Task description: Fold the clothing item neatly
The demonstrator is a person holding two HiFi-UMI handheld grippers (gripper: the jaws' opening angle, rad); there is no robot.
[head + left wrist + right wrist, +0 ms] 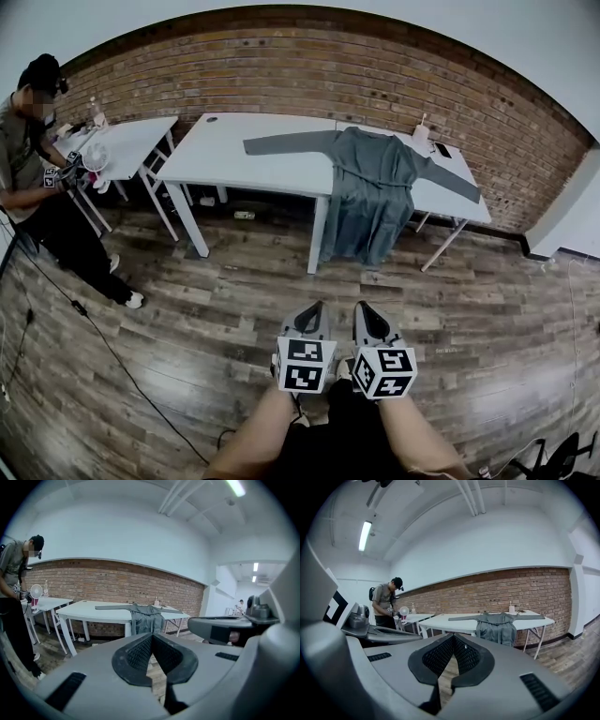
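A grey-green long-sleeved garment point(375, 187) lies spread on the white table point(244, 150) across the room. Its sleeves stretch left and right, and its lower half hangs over the front edge. Both gripper views show the garment point(145, 618) point(494, 627) far ahead. My left gripper point(314, 311) and right gripper point(362, 309) are held side by side low over the wooden floor, well short of the table. Each is shut with nothing in it. The left gripper point(152, 637) and the right gripper point(453, 638) show their jaws closed together.
A person point(37, 187) stands at the left by a smaller white table point(131, 141) with a small fan point(94, 161). A bottle point(422, 136) and a dark phone point(442, 150) sit on the big table's right end. A cable point(94, 328) runs across the floor.
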